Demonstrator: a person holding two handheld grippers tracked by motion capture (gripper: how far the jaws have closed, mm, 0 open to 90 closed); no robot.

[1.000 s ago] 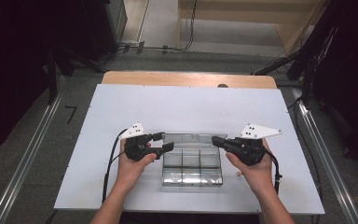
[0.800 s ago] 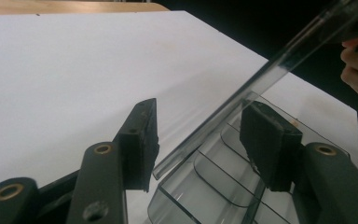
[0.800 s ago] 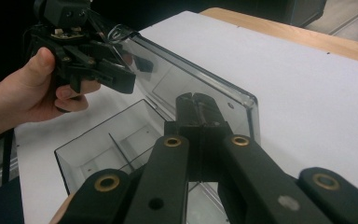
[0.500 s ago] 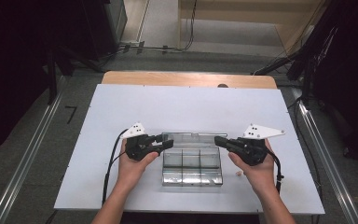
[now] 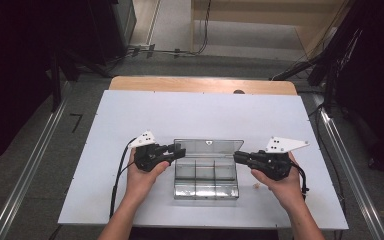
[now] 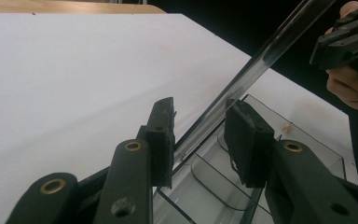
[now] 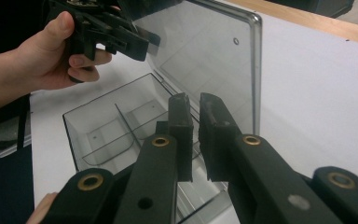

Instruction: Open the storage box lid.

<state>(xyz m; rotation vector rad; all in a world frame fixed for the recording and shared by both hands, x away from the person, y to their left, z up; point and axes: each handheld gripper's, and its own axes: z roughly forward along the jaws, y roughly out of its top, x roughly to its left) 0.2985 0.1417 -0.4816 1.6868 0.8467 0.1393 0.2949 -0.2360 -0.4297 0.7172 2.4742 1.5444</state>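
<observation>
Evidently the step is handling the clear box's lid (image 5: 207,148), which stands raised behind the compartmented box (image 5: 206,176) on the white table (image 5: 105,150). The left gripper (image 6: 205,140) straddles the lid's edge; its jaws have just been closing, yet a gap remains beside the pads, so it is not clamped. The right gripper (image 7: 195,135), jaws nearly together and just starting to part, grasps nothing, the lid beyond its tips. Both hands lie low and level, pointing inward. Best steady the box, then move the lid slowly.

The clear box (image 6: 242,186) runs off the bottom edge — the crumb (image 5: 254,187) beside it is too small to identify.
</observation>
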